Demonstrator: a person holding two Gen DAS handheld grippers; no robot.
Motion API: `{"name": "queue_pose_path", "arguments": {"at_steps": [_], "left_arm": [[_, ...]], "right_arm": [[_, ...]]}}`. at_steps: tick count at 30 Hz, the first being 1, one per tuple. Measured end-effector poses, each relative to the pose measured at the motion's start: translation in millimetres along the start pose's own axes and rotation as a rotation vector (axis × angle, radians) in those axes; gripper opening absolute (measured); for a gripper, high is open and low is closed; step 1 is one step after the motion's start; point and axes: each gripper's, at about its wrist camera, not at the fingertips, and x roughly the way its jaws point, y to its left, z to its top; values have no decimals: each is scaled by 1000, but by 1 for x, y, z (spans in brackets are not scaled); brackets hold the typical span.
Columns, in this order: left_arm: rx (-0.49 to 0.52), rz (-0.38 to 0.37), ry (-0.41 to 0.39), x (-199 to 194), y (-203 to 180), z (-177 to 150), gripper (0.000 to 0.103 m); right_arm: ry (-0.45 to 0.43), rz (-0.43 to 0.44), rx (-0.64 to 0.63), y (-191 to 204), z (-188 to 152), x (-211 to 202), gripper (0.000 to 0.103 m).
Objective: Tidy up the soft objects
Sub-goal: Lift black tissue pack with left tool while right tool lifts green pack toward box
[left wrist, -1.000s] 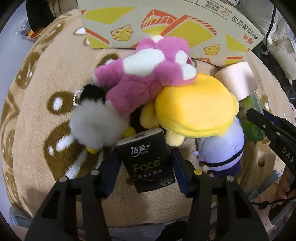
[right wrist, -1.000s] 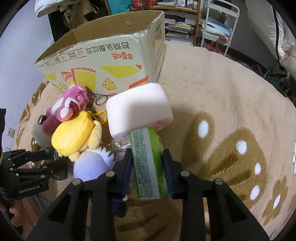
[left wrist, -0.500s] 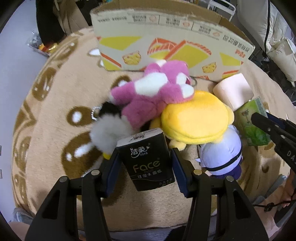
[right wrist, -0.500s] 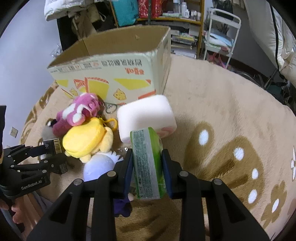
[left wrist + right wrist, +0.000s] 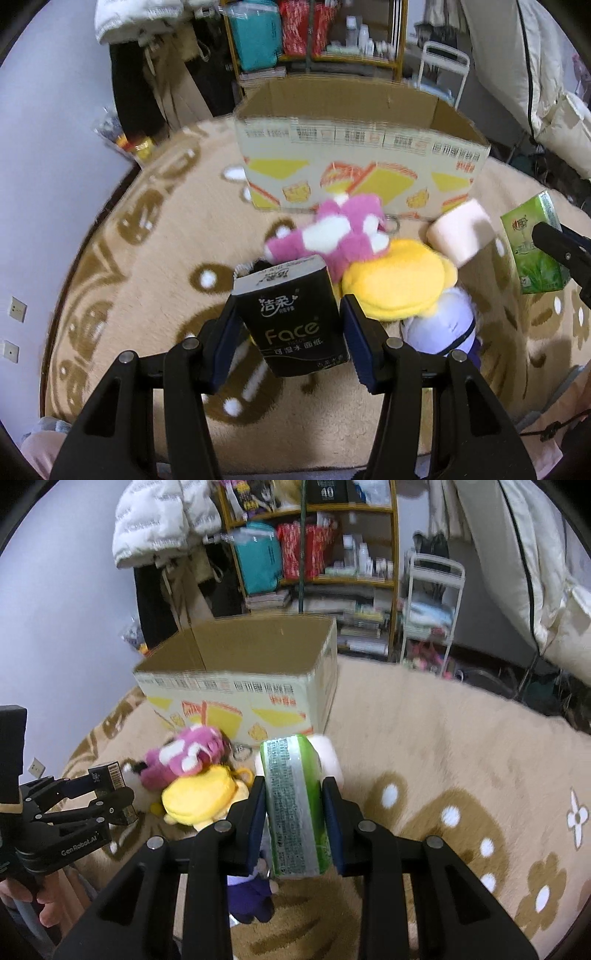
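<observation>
black tissue pack [image 5: 291,317] and green tissue pack [image 5: 293,808] have both risen off the rug [image 5: 443,738], each clamped between closed fingers of our left gripper [image 5: 288,325] and right gripper [image 5: 293,812]. we judge the open cardboard box [image 5: 362,173] comes next.

Black hand-held gripper [image 5: 290,332] — blue pads [image 5: 354,343].

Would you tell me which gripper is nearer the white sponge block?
Right. The right gripper holds its green tissue pack directly beside the white sponge block; the left gripper sits across the plush toys.

A black tissue pack [image 5: 291,317], a green tissue pack [image 5: 293,808], pink plush [image 5: 340,232], yellow plush [image 5: 399,280], tan brown-patterned rug [image 5: 147,258].
</observation>
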Motion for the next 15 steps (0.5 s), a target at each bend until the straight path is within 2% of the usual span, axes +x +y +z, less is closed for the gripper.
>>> {"name": "queue_pose_path", "arguments": {"at_steps": [9,15], "left_arm": [[3,56,-285,-43,6,9,52],[37,98,-412,-59,-1,14,52]], "right_arm": [[-159,-5,-29,6,10,-26,31],[-266,-9,-55,8,17,-32,31]]}}
